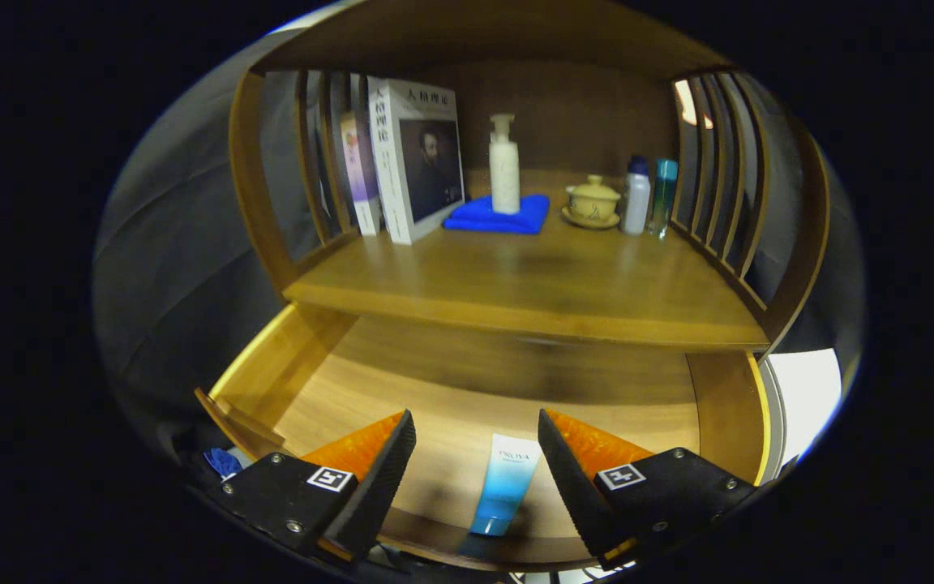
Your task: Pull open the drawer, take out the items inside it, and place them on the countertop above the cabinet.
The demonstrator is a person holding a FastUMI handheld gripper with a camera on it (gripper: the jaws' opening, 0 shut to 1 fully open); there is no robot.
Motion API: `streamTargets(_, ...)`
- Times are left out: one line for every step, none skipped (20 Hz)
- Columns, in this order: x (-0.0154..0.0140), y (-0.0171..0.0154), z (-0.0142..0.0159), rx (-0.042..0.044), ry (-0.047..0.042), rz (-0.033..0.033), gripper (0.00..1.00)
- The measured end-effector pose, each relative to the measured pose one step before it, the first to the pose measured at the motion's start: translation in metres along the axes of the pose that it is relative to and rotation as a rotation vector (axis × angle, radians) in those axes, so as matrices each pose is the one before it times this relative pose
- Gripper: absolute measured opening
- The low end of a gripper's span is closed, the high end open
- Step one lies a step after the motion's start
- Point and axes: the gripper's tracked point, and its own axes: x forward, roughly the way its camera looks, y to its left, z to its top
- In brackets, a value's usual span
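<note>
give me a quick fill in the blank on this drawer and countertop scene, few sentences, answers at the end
1. The drawer under the countertop is pulled ____.
2. The blue and white tube lies in the drawer between the fingers of the gripper, whose jaws are ____.
3. The white pump bottle stands on a folded ____ cloth.
4. The lidded cup sits on a saucer, to the ____ of the pump bottle.

Missing words: open; open; blue; right
</note>
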Motion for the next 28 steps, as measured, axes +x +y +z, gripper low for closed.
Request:
streamTargets(0.00631,-0.00109,-0.00643,-0.00855,0.04507,0.00331,0.94)
streamTargets(0.00422,0.00057,-0.00277,-0.00822,0.03322,0.00829,0.94)
streamTargets(0.00477,0.00345,-0.00324,-0.01134,0.02549,0.02038,0.94)
streamTargets(0.00303,0.00309,-0.00891,-0.00881,0.04802,0.01916,0.94)
streamTargets(0.00434,0.00073,-0.00078,-0.00077,0.01719,0.01844,0.94)
streamTargets(0.00662,-0.00132,-0.00251,0.0034,0.01184,0.00194,0.94)
streamTargets(0.00485,-0.00521,-0.00712,-0.00107,0.03285,-0.01247,0.94)
streamTargets(0.00586,-0.00541,-0.00844,-0.00891,0.04173,-0.01123,0.94)
streamTargets(0.00393,-0.00623,-0.00706,-0.00964,0.03814,-0.01248,0.94)
streamTargets(0.00235,-0.00493,-0.00423,-0.00258,0.03034,-0.01142,0.94)
streamTargets(0.00331,-0.0036,-0.00433,0.0055,0.02626,-0.0052,0.94)
streamTargets(0.00218,-0.00042,-0.0028,0.00581,0.02491,0.00867,0.94)
streamTargets(0.00156,0.00011,-0.0033,0.00975,0.02157,0.00397,0.93)
streamTargets(0.00124,0.00042,-0.00182,0.00444,0.01864,0.00482,0.94)
streamTargets(0.00206,-0.00065,-0.00346,0.00671,0.01911,0.00042,0.94)
streamTargets(0.00223,-0.00121,-0.00449,0.00619,0.02643,-0.0038,0.94)
streamTargets(0.00199,-0.00077,-0.00446,0.00844,0.02195,-0.0018,0.93)
streamTargets(0.00198,-0.00178,-0.00105,0.00628,0.0149,-0.00085,0.92)
streamTargets(0.0039,-0.00126,-0.00392,0.00983,0.01642,0.00331,0.9)
streamTargets(-0.00116,-0.00158,-0.00007,0.00706,0.00583,-0.0026,0.88)
streamTargets(0.0032,0.00032,0.00016,0.00436,0.00021,0.00188,0.84)
streamTargets(-0.00159,-0.00046,-0.00061,-0.00708,0.00496,0.00022,0.83)
streamTargets(0.00023,-0.0004,0.00029,-0.01559,-0.00398,-0.00086,0.82)
streamTargets(0.00004,-0.00203,-0.00142,-0.00731,0.00557,-0.01284,0.82)
streamTargets(-0.00004,-0.00281,-0.00023,-0.01329,-0.00624,-0.01738,0.8)
streamTargets(0.00029,-0.00096,0.00039,-0.01554,-0.00437,-0.00336,0.76)
streamTargets(0.0025,-0.00147,0.00006,-0.00829,-0.00215,-0.00062,0.7)
streamTargets(-0.00102,-0.00003,0.00128,-0.00155,-0.00452,0.00382,0.68)
